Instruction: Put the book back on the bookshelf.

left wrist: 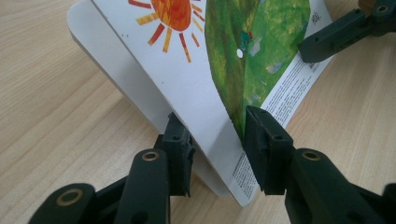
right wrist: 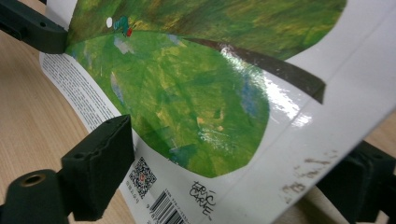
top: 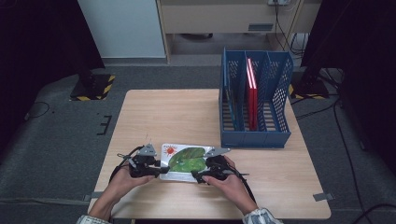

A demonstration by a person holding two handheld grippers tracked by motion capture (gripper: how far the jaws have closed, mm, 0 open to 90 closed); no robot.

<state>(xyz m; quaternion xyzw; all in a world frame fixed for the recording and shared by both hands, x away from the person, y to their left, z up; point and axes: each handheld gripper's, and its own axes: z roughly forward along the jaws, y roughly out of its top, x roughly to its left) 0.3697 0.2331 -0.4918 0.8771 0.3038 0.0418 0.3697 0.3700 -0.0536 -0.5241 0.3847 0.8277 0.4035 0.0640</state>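
- Now, the picture book (top: 183, 162) sits at the near edge of the table (top: 163, 112), between both hands, its back cover with the green leaf and orange sun facing up.
- The left gripper (top: 158, 169) straddles the book's left edge, jaws one above and one below, narrowed onto the board — a grip, by the look of it.
- The right gripper (top: 200, 176) takes the opposite edge by the barcode, jaws either side of the cover, apparently clamped too.
- Two-sided hold makes sense: it keeps a wide, glossy book level for lifting.
- Far right, the blue file rack (top: 254, 100) waits, a red book (top: 252, 93) upright in its middle slot — likely destination.
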